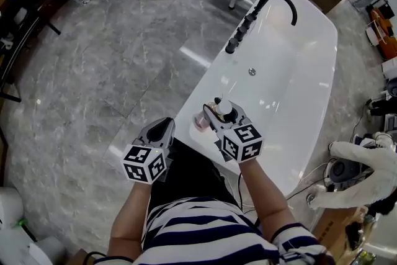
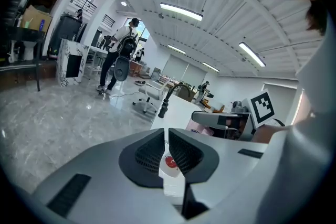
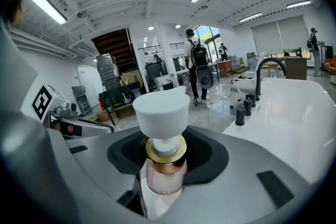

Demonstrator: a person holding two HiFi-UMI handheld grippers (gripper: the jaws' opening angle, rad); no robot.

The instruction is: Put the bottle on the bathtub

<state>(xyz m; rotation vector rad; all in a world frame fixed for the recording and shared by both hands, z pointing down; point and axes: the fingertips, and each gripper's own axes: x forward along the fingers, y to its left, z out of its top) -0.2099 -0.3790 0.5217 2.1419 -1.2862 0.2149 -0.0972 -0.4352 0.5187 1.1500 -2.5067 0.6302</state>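
The pink glass bottle with gold collar and white pump cap [image 3: 164, 171] stands upright, pinched in the right claw [image 1: 217, 113], over the white oval bathtub's [image 1: 298, 71] rim at its 6 o'clock end. At the bottle's 9 o'clock, the left claw [image 2: 166, 135] hangs pressed together, empty.

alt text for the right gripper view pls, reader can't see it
The right gripper has its tongs shut on a pink bottle with a gold collar and a white pump cap, seen close up. To the right lies a white bathtub with a black faucet; further back stands a person with a backpack.
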